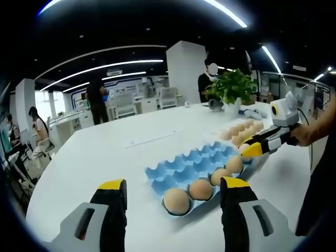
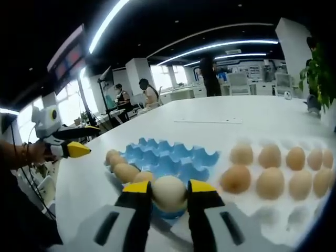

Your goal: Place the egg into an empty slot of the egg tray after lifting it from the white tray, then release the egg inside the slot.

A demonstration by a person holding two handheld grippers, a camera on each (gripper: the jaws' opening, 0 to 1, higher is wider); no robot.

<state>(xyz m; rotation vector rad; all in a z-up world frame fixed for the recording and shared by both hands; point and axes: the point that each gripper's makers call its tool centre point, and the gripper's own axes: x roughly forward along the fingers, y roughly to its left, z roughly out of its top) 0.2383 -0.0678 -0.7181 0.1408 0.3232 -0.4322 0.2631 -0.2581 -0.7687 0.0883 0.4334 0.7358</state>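
My right gripper (image 2: pixel 169 190) is shut on a pale egg (image 2: pixel 169 193), held just above the near edge of the blue egg tray (image 2: pixel 173 153). Three eggs (image 2: pixel 126 172) sit in a row along that tray's left side. In the left gripper view the same tray (image 1: pixel 184 169) holds several eggs (image 1: pixel 200 189) along its near edge. There the right gripper (image 1: pixel 251 149) reaches in from the right with the egg (image 1: pixel 243 148) at the row's far end. My left gripper (image 1: pixel 173 184) is open, hovering short of the tray. The white tray (image 2: pixel 273 214) carries several eggs (image 2: pixel 271 181).
A person's hand (image 2: pixel 29 153) holds the left gripper (image 2: pixel 84 142) at the table's left edge. More eggs (image 1: pixel 242 129) lie beyond the blue tray, with a potted plant (image 1: pixel 231 86) behind them. People stand and sit in the office at the back.
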